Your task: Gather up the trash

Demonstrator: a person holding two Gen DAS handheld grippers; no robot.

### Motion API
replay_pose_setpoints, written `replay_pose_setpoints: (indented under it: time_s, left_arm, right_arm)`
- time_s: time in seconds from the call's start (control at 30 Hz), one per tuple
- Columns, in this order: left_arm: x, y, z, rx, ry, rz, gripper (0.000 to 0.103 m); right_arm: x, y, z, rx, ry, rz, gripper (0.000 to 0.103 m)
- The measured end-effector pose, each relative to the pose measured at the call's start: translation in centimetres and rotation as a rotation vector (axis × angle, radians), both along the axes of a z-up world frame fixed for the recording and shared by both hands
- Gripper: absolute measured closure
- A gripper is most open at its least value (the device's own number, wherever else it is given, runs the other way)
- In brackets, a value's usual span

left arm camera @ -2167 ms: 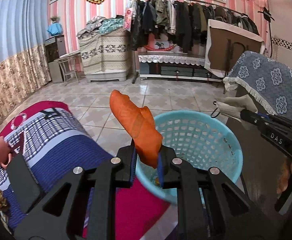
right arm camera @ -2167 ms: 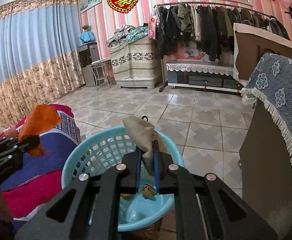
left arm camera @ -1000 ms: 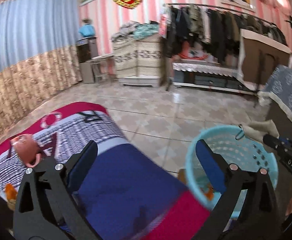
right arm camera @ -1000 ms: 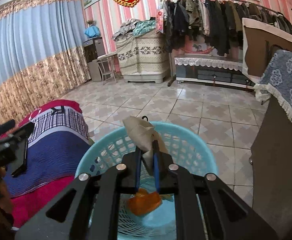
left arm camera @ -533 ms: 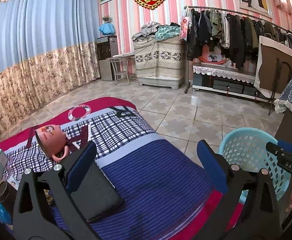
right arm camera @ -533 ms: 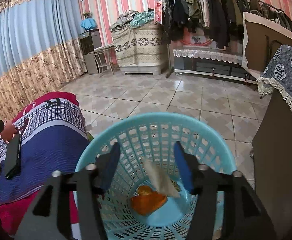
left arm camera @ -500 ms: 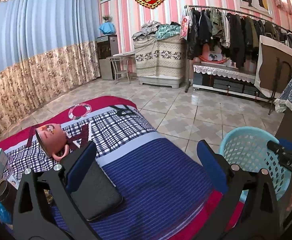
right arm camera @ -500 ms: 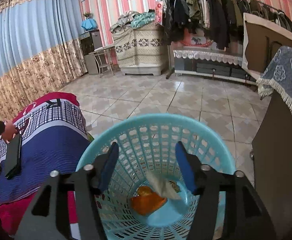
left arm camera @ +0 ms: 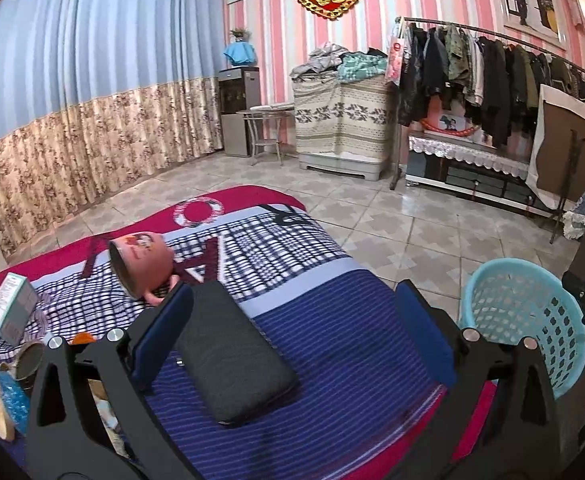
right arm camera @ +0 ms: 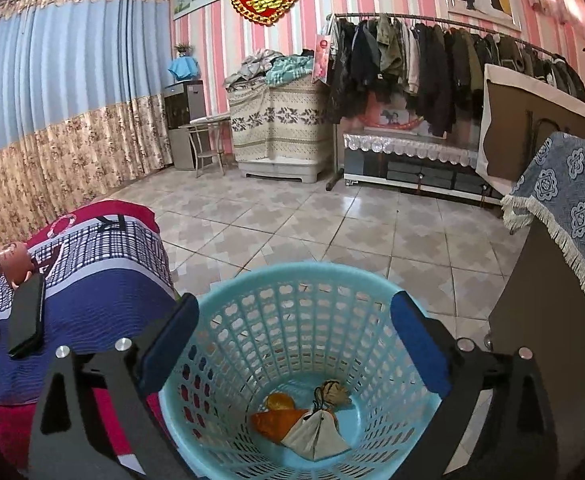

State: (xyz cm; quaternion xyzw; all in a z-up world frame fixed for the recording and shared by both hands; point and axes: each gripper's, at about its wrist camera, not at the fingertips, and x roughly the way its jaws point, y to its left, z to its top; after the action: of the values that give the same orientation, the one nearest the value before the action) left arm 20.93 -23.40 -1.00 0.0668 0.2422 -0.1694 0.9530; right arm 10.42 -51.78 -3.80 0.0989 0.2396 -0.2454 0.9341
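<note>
- While the right tongs (right arm camera: 294, 344) hang with their blue-padded fingers wide apart and nothing between them, they sit directly over the round turquoise plastic lattice basket (right arm camera: 252, 284).
- At the bottom of that basket lie an orange crumpled wrapper (right arm camera: 278, 420), a pale grey crumpled paper bag (right arm camera: 318, 432) resting against it, and a small brownish scrap (right arm camera: 332, 392) just behind.
- Over the bed the left tongs (left arm camera: 292, 338) are equally spread and empty, aimed at the blue, white and red striped blanket (left arm camera: 332, 320).
- Trash that looks left to collect sits at the blanket's near left corner: a small orange scrap (left arm camera: 82, 337), partly hidden by the left finger, and an open round tin (left arm camera: 28, 360) beside a blue crinkled packet (left arm camera: 10, 402).
- Judging by the task, the step in hand is finding the next piece; the left tongs should swing left and down towards that corner.
- Keepers lie close by: a flat dark grey rectangular case (left arm camera: 232, 356), a tipped pink ceramic mug (left arm camera: 140, 262) and a small teal-and-white carton (left arm camera: 10, 308). Approach from above and pinch only the scrap, so the case is not nudged.
</note>
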Motion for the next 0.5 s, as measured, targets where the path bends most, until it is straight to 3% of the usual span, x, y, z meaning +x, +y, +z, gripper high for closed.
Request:
replay_pose_setpoints:
  time_s: [0.5]
  left_arm:
    - [-1.6,7.0,0.8,0.008,-0.010,0.091,0.006]
  right_arm:
    - [-0.1,3.7,1.0,-0.043,-0.011,0.060,0.005]
